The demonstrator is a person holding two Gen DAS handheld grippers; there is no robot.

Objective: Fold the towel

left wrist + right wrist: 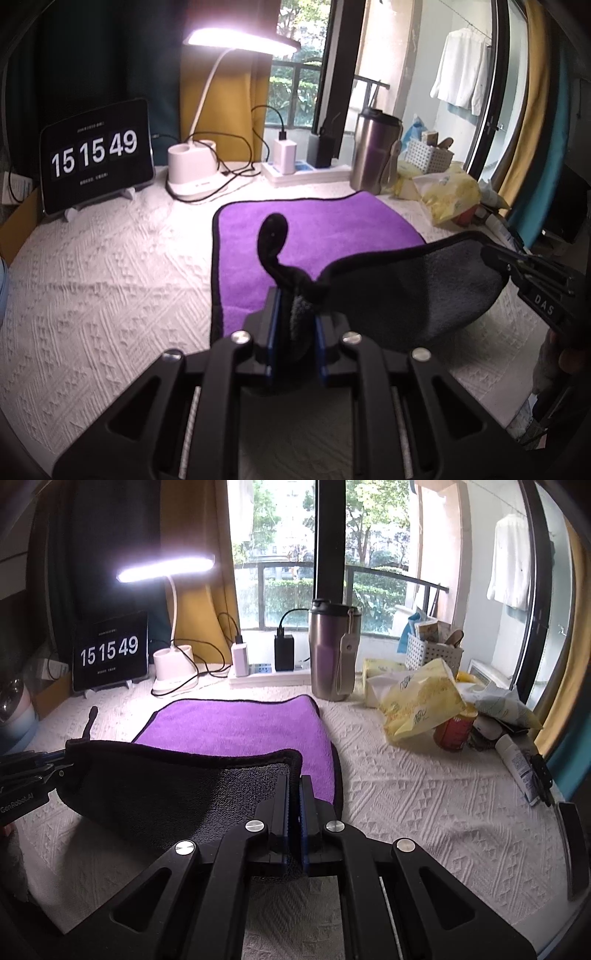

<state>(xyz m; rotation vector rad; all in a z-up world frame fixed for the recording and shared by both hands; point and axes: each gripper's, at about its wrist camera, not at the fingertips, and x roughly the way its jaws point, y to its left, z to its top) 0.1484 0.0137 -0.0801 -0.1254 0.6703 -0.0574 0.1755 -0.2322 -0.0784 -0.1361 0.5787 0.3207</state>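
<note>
The towel [317, 229] is purple on top and dark grey underneath, with a black edge. Its far part lies flat on the white table cover. Its near edge is lifted and shows the grey side [413, 295]. My left gripper [297, 306] is shut on the towel's near left corner, and a black hanging loop sticks up above it. My right gripper [294, 786] is shut on the near right corner of the towel [236, 727]. The right gripper also shows at the right edge of the left wrist view [495, 256].
At the back stand a tablet clock [96, 155], a lit desk lamp [192, 166], a power strip with chargers [306, 171] and a steel tumbler [332, 653]. Yellow bags [424, 698], a red can [452, 731], a white basket [432, 651] and a tube [517, 766] crowd the right side.
</note>
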